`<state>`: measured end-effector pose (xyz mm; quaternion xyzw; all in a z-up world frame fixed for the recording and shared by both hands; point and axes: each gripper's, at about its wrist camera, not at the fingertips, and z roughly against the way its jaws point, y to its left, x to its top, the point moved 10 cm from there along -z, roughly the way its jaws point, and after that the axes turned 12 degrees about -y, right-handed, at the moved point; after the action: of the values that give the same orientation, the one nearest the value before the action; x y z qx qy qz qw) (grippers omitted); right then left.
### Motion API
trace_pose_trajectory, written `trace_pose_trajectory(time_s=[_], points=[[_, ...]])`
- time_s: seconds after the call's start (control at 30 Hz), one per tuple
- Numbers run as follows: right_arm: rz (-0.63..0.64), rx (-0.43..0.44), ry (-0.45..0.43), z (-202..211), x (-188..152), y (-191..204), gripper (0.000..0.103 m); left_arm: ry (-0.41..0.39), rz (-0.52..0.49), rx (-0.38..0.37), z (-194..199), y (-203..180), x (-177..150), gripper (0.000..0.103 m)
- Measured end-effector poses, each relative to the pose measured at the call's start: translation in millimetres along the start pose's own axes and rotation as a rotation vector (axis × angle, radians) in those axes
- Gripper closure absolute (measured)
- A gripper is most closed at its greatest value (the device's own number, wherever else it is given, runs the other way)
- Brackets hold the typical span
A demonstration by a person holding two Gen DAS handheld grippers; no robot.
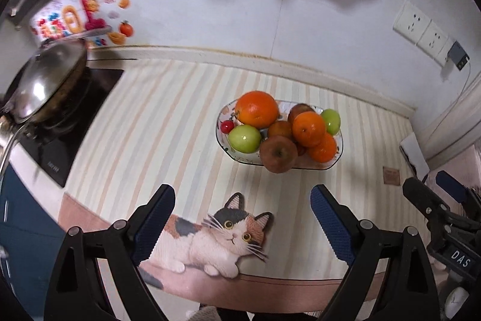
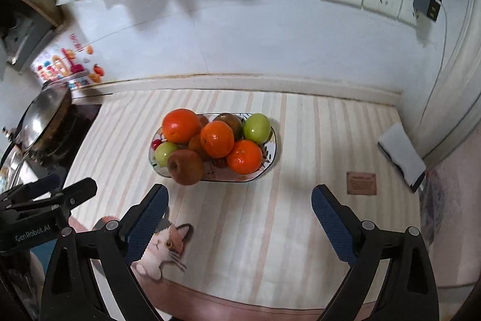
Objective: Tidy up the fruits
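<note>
Both grippers' fingers spread wide and empty, left gripper (image 1: 243, 218), right gripper (image 2: 240, 215), plate (image 2: 272, 154) of fruit (image 2: 217, 139) on striped table (image 2: 300, 200) beyond the fingertips, untouched

You see the fruits heaped in the patterned plate (image 1: 338, 154) on the striped table (image 1: 168, 122): three oranges (image 1: 256, 109), two green apples (image 1: 244, 138), a brownish-red apple (image 1: 278, 154) at the near rim, and what may be a cherry (image 1: 227, 126) at its left edge.
</note>
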<state>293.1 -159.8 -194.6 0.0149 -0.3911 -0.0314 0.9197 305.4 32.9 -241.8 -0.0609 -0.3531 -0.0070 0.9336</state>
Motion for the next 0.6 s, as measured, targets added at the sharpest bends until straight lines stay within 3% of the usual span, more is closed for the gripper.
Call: trace_pose_trajectory(time_s=[0.33,0.6], points=[[0.079,0.064,-0.092,96.3,6.5,-3.8,0.004,-0.118,0.056,0.049,93.5,-13.7,-15.6,0.011],[0.079,0.051,-0.156,168.0,-7.6,-8.7,0.004,-0.183,0.010,0.054,150.1,-24.3,-35.4,0.011]])
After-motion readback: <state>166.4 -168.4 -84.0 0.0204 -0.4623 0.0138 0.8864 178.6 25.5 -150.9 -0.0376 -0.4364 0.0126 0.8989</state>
